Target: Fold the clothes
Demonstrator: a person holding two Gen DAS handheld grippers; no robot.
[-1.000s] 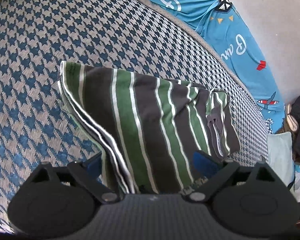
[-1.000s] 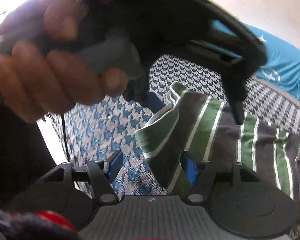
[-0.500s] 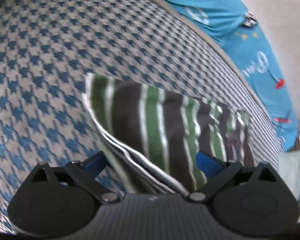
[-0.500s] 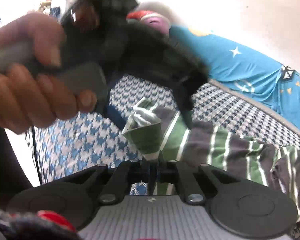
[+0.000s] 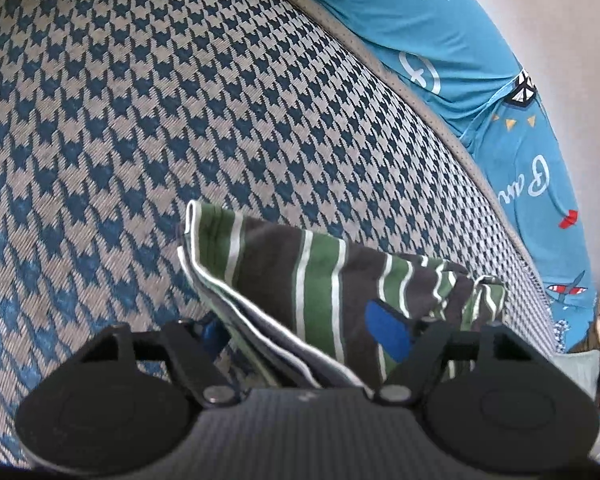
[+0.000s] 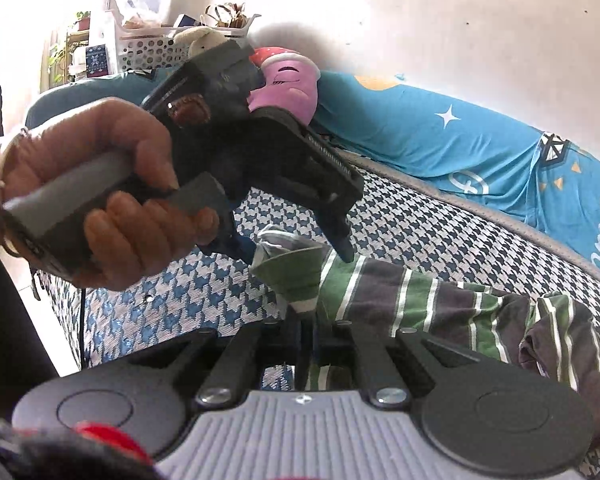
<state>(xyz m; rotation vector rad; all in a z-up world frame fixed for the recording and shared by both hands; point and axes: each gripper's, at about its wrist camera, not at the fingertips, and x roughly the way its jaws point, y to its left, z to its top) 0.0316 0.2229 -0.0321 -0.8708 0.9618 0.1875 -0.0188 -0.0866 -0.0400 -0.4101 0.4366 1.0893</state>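
Striped garment [image 5: 320, 280], folded, on houndstooth mattress [image 5: 140, 100]. My left gripper [image 5: 300, 336]: jaws spread, straddling its edge. My right gripper [image 6: 306, 344]: jaws pinched its corner.

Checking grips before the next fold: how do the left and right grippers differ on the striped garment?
The right gripper is shut, pinching the near edge of the striped garment; the left gripper is open, with fabric loose between its pads. The left gripper straddles the raised folded corner; the right gripper holds lower, beside that corner. Both work the same end of the garment, over the houndstooth cover.
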